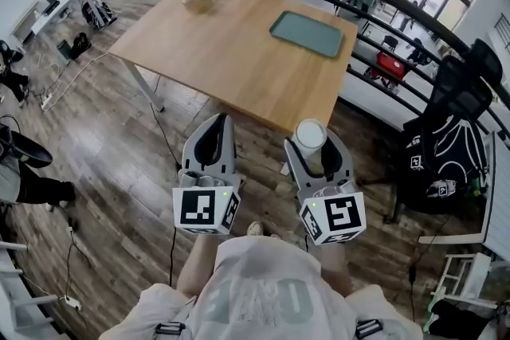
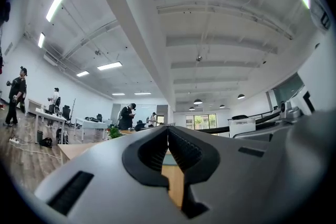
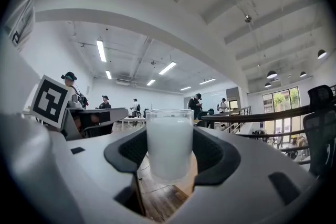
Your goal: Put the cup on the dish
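Wooden bench [image 1: 231, 52] carries the green dish [image 1: 307, 33] toward its right side. Short of its near edge, the right tool [image 1: 317, 146] stands wide, clamped on the white cup [image 1: 310, 135] above the floor; the left tool [image 1: 217, 123] is closed, empty.

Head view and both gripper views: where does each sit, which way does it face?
Head view: on the person's head, steeply down at table, green dish, left gripper, right gripper, own torso.
Left gripper view: on that gripper, along its shut jaws toward the table.
Right gripper view: on that gripper, along jaws clamping the cup.
Shared: cup, in head and right gripper views.
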Demonstrator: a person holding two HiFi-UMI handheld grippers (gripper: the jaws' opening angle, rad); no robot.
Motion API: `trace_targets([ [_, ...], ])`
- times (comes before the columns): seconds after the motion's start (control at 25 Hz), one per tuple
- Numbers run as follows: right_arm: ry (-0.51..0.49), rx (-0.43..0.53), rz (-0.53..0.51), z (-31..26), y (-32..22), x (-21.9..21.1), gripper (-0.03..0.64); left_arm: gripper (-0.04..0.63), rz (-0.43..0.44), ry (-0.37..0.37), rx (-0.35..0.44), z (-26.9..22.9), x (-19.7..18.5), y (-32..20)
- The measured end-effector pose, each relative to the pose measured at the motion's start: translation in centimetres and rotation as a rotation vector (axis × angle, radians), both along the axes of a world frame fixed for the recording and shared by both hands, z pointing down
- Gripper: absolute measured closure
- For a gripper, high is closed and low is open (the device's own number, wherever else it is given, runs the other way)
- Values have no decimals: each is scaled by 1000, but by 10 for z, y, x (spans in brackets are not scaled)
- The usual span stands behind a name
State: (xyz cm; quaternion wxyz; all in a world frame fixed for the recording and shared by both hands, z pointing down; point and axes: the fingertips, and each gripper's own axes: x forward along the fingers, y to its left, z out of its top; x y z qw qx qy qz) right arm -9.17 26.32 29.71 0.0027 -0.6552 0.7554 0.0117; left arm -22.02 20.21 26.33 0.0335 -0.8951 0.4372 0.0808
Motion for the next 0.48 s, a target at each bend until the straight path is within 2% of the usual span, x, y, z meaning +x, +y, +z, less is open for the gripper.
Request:
trace_targets([
  [0.24, -25, 21, 14, -1, -14, -10, 353, 584, -28, 4, -14, 8, -30, -18],
  [0.48, -13, -5, 35, 3, -29, -5, 353, 584, -50, 6, -16, 8, -41, -35],
])
